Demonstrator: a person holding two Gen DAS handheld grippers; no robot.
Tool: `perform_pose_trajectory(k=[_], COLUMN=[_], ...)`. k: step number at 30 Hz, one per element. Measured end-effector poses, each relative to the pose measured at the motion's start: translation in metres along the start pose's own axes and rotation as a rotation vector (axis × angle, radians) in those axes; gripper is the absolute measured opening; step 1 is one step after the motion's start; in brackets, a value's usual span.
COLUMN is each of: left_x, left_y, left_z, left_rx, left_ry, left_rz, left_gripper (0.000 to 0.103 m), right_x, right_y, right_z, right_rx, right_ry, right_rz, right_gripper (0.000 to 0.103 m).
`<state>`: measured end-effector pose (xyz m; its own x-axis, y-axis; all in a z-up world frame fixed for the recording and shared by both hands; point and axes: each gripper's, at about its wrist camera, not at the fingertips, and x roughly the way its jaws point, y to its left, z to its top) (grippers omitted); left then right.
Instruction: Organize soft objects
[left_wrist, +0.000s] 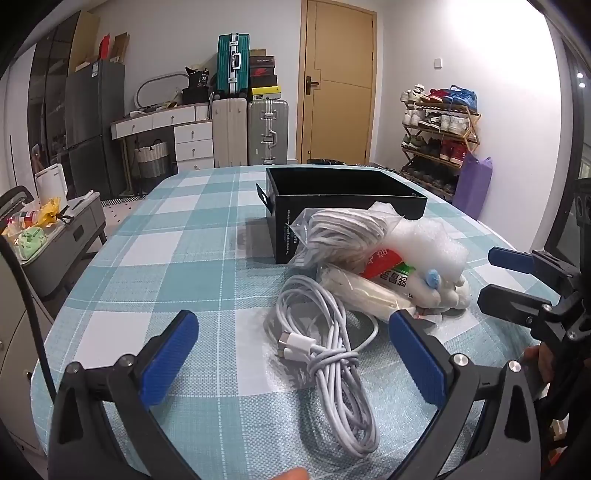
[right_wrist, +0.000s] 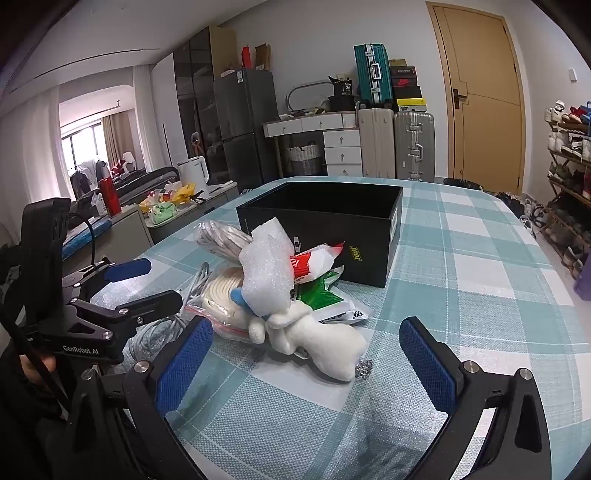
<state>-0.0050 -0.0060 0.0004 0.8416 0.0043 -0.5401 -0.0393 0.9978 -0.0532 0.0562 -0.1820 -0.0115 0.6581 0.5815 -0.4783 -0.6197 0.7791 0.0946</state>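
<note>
A pile of soft things lies on the checked tablecloth in front of an open black box (left_wrist: 343, 201) (right_wrist: 325, 221). It holds a coiled white cable (left_wrist: 328, 354), a bagged bundle of cord (left_wrist: 340, 230) (right_wrist: 221, 236), white foam wrap (left_wrist: 428, 240) (right_wrist: 267, 273), a red-green-white packet (left_wrist: 384, 267) (right_wrist: 317, 277) and a white plush toy (right_wrist: 317, 339) (left_wrist: 448, 291). My left gripper (left_wrist: 291, 354) is open around the cable, just above it. My right gripper (right_wrist: 306, 358) is open, its tips on either side of the plush toy.
The table (left_wrist: 155, 258) (right_wrist: 480, 280) extends left and right of the pile. Each gripper shows in the other's view: the right one (left_wrist: 513, 280) and the left one (right_wrist: 144, 284). Suitcases, drawers, a door and a shoe rack stand beyond the table.
</note>
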Motion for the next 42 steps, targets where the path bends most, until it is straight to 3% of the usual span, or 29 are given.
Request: perform_pose_trajectory(k=[42], left_x=[-0.0016], left_y=[-0.0024], left_z=[-0.0007], left_rx=[0.012], left_ry=[0.000], left_rz=[-0.004], left_gripper=[0.103], right_x=[0.0009], right_y=[-0.0019], right_z=[-0.0011], right_rx=[0.003], right_ry=[0.002], right_rz=[0.002], right_gripper=[0.103])
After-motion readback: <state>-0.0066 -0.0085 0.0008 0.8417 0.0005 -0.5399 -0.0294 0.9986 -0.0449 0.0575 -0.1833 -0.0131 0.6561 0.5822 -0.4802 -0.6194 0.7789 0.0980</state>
